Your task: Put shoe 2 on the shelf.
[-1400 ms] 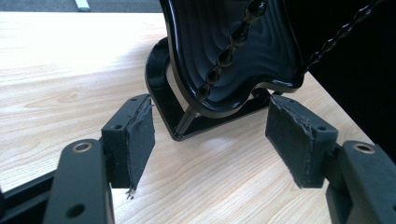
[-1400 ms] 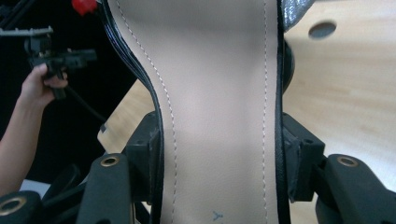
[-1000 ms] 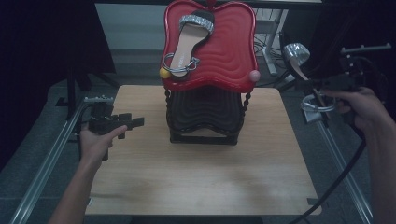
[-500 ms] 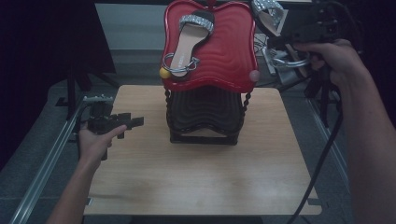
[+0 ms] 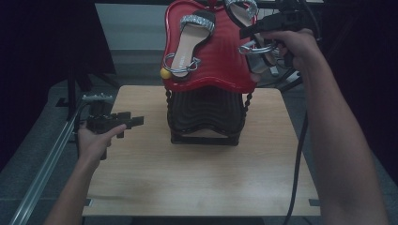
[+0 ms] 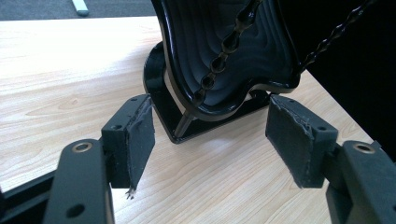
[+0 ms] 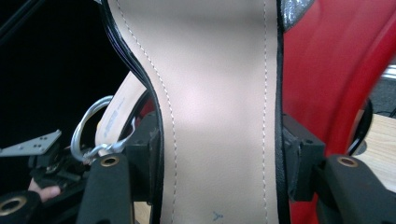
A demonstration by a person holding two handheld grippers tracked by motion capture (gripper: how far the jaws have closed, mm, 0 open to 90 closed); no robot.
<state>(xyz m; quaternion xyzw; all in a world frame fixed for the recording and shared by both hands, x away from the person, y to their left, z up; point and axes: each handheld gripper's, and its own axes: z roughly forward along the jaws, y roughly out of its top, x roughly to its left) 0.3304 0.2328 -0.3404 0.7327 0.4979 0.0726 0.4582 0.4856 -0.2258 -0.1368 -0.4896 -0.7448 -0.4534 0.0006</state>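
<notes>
One wooden table (image 5: pixel 197 178) carries everything, set in a dark room with grey floor around it and a metal rail (image 5: pixel 44 168) along its left edge. Near the table's far edge, at the middle, stands a black ribbed stand (image 5: pixel 205 115) topped by a red wavy display board (image 5: pixel 220 61). A silver-strapped sandal (image 5: pixel 190 44) lies on the board's left half, with a small yellow ball (image 5: pixel 165 73) by its heel. Since the earlier frames, the right hand has swung in from beyond the table's right edge, bringing a second sandal (image 7: pixel 219 102) up to the board's upper right part. The right gripper (image 7: pixel 219 163) clamps that sandal's sole between its pads. The left gripper (image 6: pixel 210 135) sits near the left edge, jaws wide apart with nothing between them, pointing at the stand's base.
</notes>
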